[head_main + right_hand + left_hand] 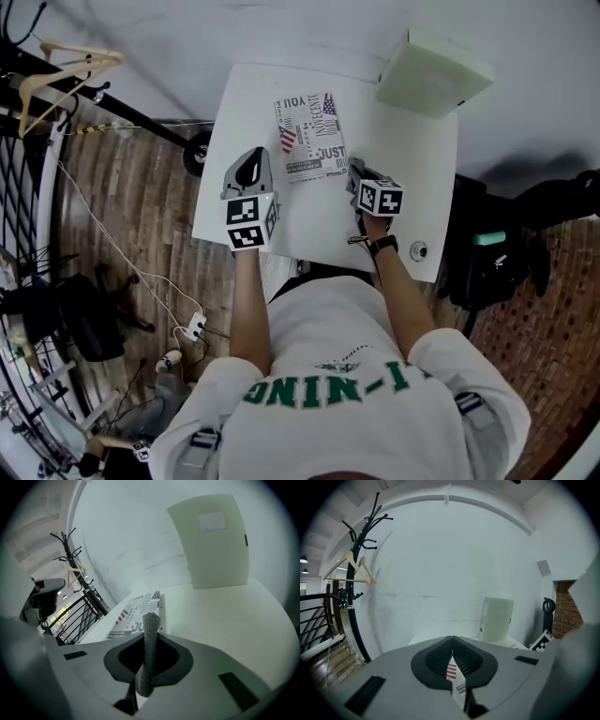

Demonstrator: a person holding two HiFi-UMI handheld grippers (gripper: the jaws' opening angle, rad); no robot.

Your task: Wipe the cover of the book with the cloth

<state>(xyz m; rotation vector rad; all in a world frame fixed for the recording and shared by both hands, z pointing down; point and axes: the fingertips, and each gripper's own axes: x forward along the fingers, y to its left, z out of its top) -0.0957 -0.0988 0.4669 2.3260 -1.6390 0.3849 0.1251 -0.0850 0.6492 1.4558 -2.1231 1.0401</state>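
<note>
The book (309, 137) lies flat at the middle back of the white table (417, 178); its cover is printed with black lettering and flags. My right gripper (355, 171) sits just off the book's near right corner, shut on a grey knitted cloth (148, 644) that sticks up between the jaws. In the right gripper view the book (138, 613) lies just ahead and to the left. My left gripper (253, 157) rests left of the book with its jaws shut (452, 639) and nothing in them. A strip of the book (457, 679) shows through the gap below the tips.
A pale green box (433, 70) stands at the table's back right corner. A small round fitting (418, 250) sits near the front right edge. A coat rack with a wooden hanger (66, 70) stands to the left, with cables on the floor and a dark bag (497, 267) at the right.
</note>
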